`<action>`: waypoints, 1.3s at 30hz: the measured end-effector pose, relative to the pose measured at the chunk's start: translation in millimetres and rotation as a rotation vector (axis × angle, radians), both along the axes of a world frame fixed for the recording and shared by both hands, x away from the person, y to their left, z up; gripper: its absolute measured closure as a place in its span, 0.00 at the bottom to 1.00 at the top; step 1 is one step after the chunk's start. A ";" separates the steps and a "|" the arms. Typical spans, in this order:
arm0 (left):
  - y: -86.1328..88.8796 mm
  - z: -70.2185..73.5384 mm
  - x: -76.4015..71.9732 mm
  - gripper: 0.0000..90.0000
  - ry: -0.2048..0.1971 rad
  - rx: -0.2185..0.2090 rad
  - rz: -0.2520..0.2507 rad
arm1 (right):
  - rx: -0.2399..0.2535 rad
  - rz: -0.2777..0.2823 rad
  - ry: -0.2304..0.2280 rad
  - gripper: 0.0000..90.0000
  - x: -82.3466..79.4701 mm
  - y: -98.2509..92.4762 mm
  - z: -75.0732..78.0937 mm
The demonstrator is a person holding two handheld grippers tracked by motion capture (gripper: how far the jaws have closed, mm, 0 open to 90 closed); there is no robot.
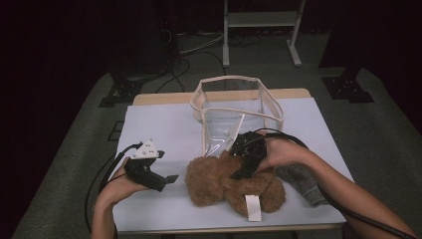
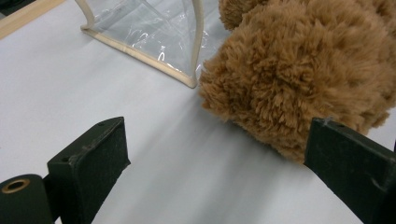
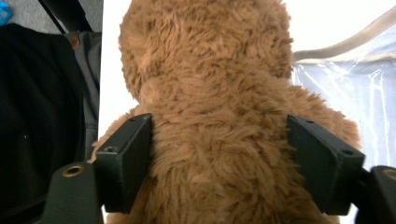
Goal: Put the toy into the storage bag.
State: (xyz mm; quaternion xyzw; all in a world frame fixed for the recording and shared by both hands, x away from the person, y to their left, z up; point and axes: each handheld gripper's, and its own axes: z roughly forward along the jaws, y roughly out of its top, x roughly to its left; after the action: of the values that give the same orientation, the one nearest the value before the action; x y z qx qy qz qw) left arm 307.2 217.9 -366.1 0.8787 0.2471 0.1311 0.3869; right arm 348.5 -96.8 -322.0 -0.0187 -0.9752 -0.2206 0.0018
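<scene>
A fluffy brown teddy bear [image 1: 214, 181] lies on the white table [image 1: 159, 129] near the front edge, with a white label [image 1: 253, 206] sticking out toward me. My right gripper [image 1: 244, 169] points down onto the bear. In the right gripper view the bear's body [image 3: 210, 93] sits between the widely spread jaws of the right gripper [image 3: 219, 158], its fur brushing both pads. My left gripper [image 1: 166, 181] rests just left of the bear, open with nothing between its jaws. In the left gripper view the bear [image 2: 303, 74] lies close beside the far jaw of the left gripper [image 2: 219, 154].
A clear plastic bag with beige trim [image 1: 234, 107] stands open behind the bear, also seen in the left gripper view [image 2: 154, 32]. A grey cloth [image 1: 303, 181] lies right of the bear. Cables trail from both grippers. A metal stand and floor lie beyond the table.
</scene>
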 end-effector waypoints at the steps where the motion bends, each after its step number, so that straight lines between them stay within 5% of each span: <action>1: -0.1 -0.2 0.0 0.06 0.000 0.000 -0.001 | -0.009 0.002 -0.002 0.25 -0.6 -0.5 -1.3; 5: 0.1 -0.3 0.1 0.06 0.001 -0.001 0.000 | -0.014 -0.011 0.004 0.23 -1.2 -2.9 -7.2; 16: -0.4 -1.7 0.4 0.06 0.006 -0.001 0.007 | 0.070 -0.081 -0.017 0.27 -5.8 -18.9 -23.3; 28: -2.0 -4.5 1.7 0.06 0.016 0.008 -0.002 | 0.039 -0.107 -0.012 0.40 -8.1 -19.0 -36.0; 39: -4.2 -5.6 1.6 0.06 0.019 0.011 -0.002 | 0.061 -0.120 -0.035 0.60 -10.7 -22.5 -40.4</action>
State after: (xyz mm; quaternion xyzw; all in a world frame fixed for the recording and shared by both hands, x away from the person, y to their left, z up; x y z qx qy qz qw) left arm 308.8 213.8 -371.7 0.8822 0.2493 0.1237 0.3798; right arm 337.8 -119.2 -362.4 -0.0733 -0.9650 -0.2504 -0.0277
